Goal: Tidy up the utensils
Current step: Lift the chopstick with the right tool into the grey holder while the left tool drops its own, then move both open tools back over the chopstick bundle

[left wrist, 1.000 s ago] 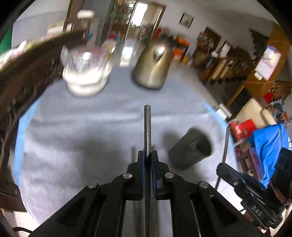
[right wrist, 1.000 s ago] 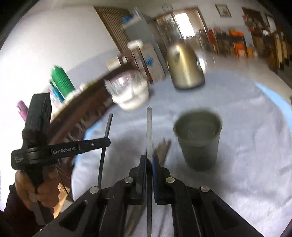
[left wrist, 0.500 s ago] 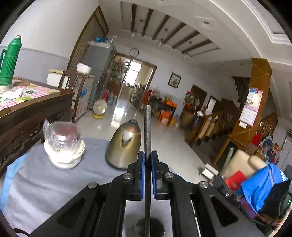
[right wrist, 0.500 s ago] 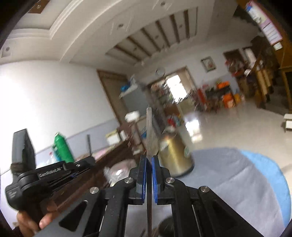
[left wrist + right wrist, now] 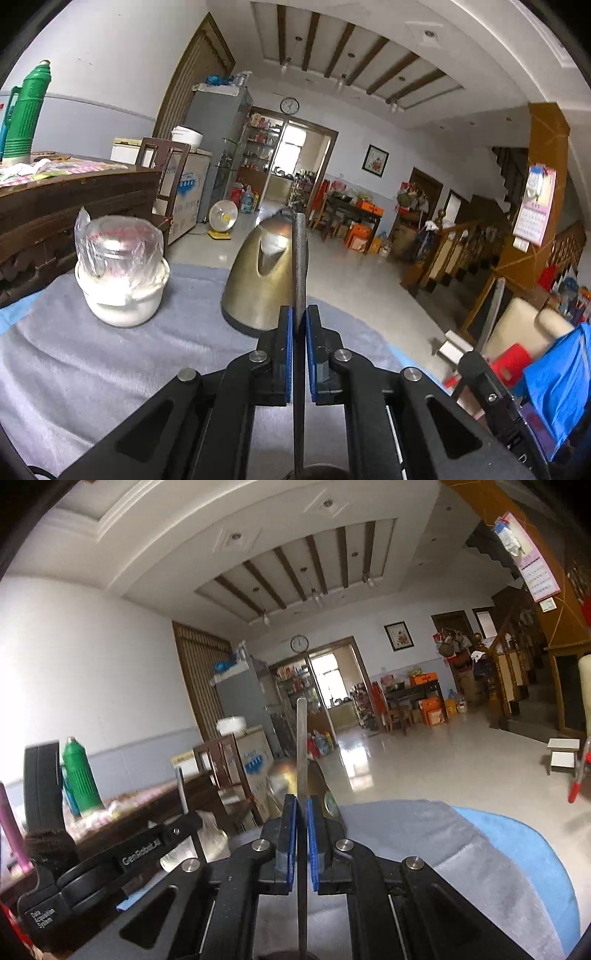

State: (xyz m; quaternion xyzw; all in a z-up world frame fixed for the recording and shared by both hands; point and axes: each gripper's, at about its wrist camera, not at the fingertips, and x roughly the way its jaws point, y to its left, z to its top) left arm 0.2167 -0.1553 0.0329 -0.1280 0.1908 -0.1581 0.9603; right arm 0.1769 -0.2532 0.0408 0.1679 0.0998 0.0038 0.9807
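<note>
My left gripper (image 5: 299, 314) is shut on a slim dark grey utensil handle (image 5: 299, 258) that stands upright between the blue pads. Its lower end runs down to a dark cup rim (image 5: 317, 473) at the bottom edge. My right gripper (image 5: 302, 801) is shut on a flat silvery utensil handle (image 5: 302, 746), also upright, above the same dark cup rim (image 5: 284, 955). Each gripper shows in the other's view: the right one (image 5: 491, 384) with its utensil (image 5: 495, 310), the left one (image 5: 140, 853) with its utensil (image 5: 181, 790). What the utensils' lower ends look like is hidden.
A brass-coloured kettle (image 5: 258, 280) and a plastic-wrapped jar on a white bowl (image 5: 122, 273) stand on the grey cloth (image 5: 92, 369) of the table. A dark wooden table (image 5: 74, 195) with a green flask (image 5: 26, 114) stands at the left. A blue cloth edge (image 5: 535, 856) is at the right.
Both grippers have tilted upward with their utensils, so the views swung from the tabletop to the room. The dark cup slid from mid-view to the bottom edge under both utensils.
</note>
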